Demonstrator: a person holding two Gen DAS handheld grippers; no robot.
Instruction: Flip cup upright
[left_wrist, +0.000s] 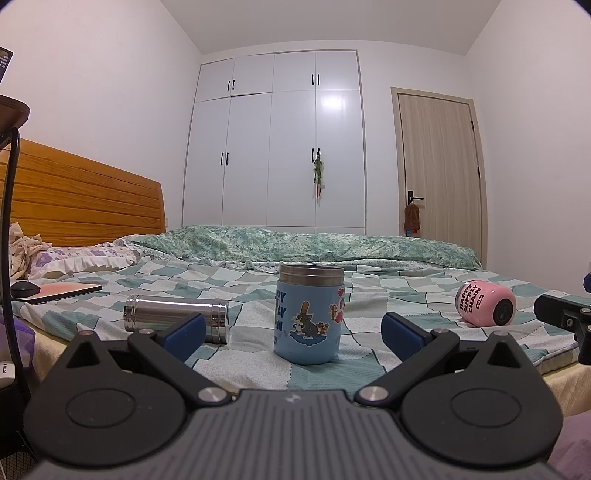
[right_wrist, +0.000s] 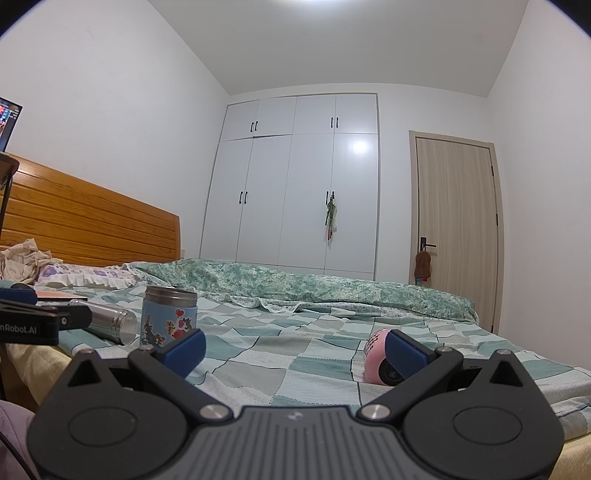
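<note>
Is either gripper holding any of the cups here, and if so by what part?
Nothing is held. The left gripper and right gripper are both open, short of the blue cup, steel flask and pink cup.

pink cup (right_wrist: 375, 354) half behind a blue finger, steel flask (left_wrist: 173, 317) partly hidden, screen (right_wrist: 8, 123) cropped

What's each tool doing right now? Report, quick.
Left tool: open, holding nothing.
Right tool: open, holding nothing.

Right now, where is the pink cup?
The pink cup lies on its side on the checked bedspread, right of the upright blue cup, just ahead of the right gripper.
</note>
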